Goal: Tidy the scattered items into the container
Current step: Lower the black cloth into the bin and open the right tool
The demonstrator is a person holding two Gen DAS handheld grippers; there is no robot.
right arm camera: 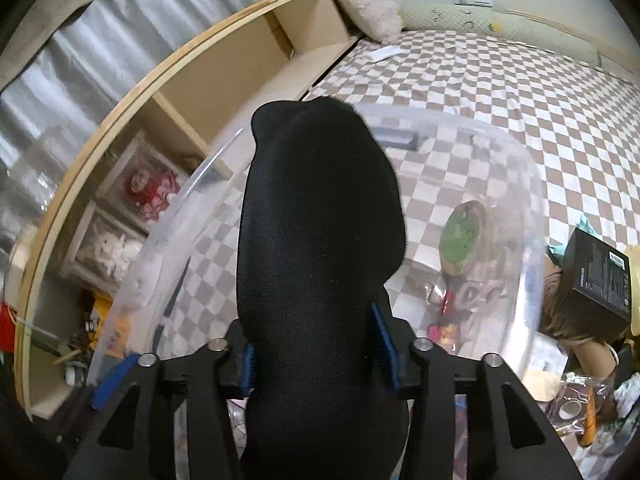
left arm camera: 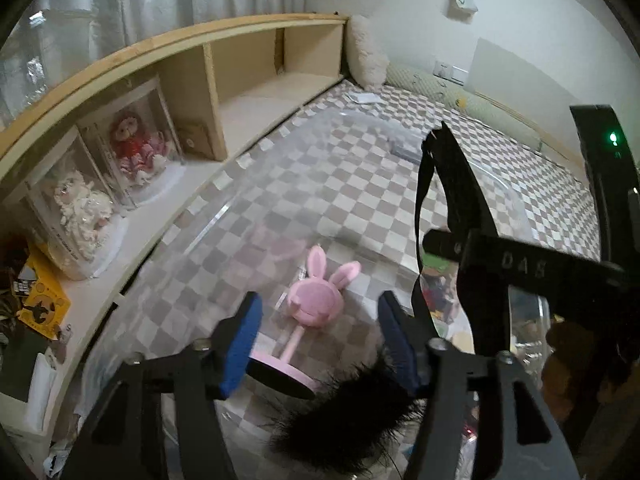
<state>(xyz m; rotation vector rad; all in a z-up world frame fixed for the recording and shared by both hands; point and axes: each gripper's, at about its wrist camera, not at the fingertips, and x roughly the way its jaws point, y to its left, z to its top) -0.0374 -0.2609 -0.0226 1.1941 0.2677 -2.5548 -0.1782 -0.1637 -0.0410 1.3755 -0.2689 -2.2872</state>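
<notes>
**Right gripper holding black item over the bin, left gripper empty**

Landmark: clear plastic container point(right arm camera: 532, 200) sitting on the checkered bedsheet point(right arm camera: 500, 80).

- Right gripper point(right arm camera: 318, 354): blue pads clamped on both sides of a black fabric item point(right arm camera: 320, 240), which sticks up and forward over the container's near side. It also shows in the left wrist view, with a black strap hanging from it.
- Left gripper point(left arm camera: 318, 340): jaws spread wide, nothing between the pads. Pointed down into the container.
- Pink bunny toy point(left arm camera: 318, 300): lies inside the container, just ahead of the left pads, on a pink stick and base.
- Black feathery item point(left arm camera: 344, 412): near edge of the container, partly under the left gripper's right finger. Contact: cannot tell.
- Green round item point(right arm camera: 462, 238): inside the container, right side.
- Black box point(right arm camera: 596, 280): outside, just right of the container wall.
- Wooden shelf point(left arm camera: 248, 80): left of the container, dolls in clear cases.
</notes>
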